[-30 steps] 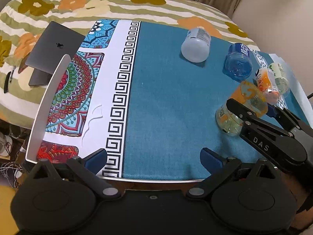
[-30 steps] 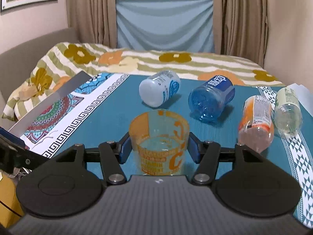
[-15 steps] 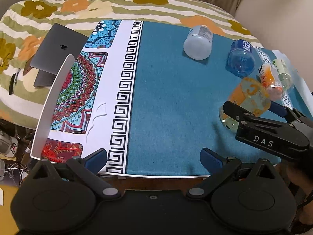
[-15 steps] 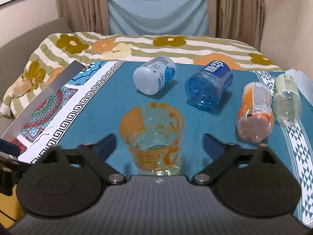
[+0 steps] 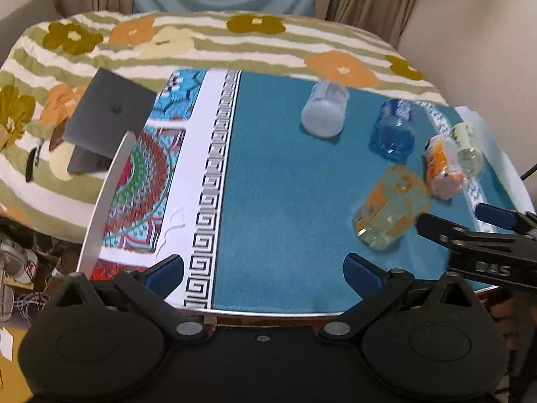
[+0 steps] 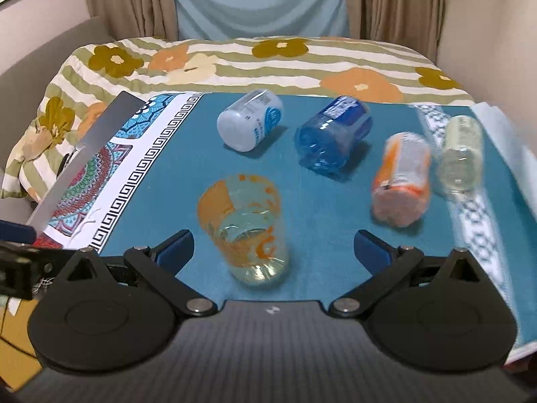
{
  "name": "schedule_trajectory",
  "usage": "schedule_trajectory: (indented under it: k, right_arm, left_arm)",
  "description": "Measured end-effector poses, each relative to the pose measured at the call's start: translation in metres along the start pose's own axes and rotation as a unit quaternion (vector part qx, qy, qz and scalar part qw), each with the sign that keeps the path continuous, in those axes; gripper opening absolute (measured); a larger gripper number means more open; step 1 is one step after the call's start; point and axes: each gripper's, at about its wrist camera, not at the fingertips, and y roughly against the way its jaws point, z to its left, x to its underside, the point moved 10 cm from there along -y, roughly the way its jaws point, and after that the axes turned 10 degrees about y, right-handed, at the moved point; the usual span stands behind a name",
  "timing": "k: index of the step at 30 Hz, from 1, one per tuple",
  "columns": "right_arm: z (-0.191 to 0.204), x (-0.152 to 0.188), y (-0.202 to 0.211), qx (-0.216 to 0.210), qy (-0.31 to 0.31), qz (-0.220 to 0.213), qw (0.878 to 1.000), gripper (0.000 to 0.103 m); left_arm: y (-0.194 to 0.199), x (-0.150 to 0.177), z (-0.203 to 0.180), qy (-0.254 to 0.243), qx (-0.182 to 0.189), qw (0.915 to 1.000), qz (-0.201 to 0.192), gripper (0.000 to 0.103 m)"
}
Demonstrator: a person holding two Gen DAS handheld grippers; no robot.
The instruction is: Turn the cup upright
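Observation:
A clear cup with orange print [image 6: 246, 226] stands upright on the teal tablecloth [image 6: 322, 228], mouth up, just ahead of my right gripper [image 6: 273, 247]. The right gripper is open and empty, its blue pads on either side of the cup and apart from it. In the left wrist view the cup [image 5: 391, 206] is at the right, with the right gripper [image 5: 470, 221] just behind it. My left gripper [image 5: 265, 273] is open and empty over the table's near edge, well left of the cup.
Several bottles lie on their sides behind the cup: white [image 6: 250, 124], blue [image 6: 332, 136], orange [image 6: 402, 178], pale green [image 6: 459, 156]. A grey laptop [image 5: 107, 121] lies on the flowered bedding [image 5: 201, 43] at the left. A patterned cloth border [image 5: 208, 184] covers the table's left side.
My right gripper has opened and let go of the cup, then drawn back from it. The cup now stands free on the cloth. The left gripper has shifted slightly.

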Motion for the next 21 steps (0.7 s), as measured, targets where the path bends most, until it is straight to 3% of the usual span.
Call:
schedule_trajectory:
  k: [10,15,21]
  right_arm:
    - [-0.048,-0.02,0.073,0.04,-0.003,0.046,0.998,0.103]
    - [-0.071,-0.017,0.087,0.064,-0.009,0.066,0.996,0.103]
    - [-0.078,-0.005,0.09,0.065,-0.016,0.079,0.995,0.103]
  left_arm:
    - [0.041,-0.015,-0.04,-0.018,0.012,0.9988,-0.044,0.103]
    - [0.053,-0.018,-0.057,-0.031,0.01,0.9971,-0.068,0.103]
    - [0.055,-0.013,-0.068,-0.055,0.006,0.9952,-0.08,0.103]
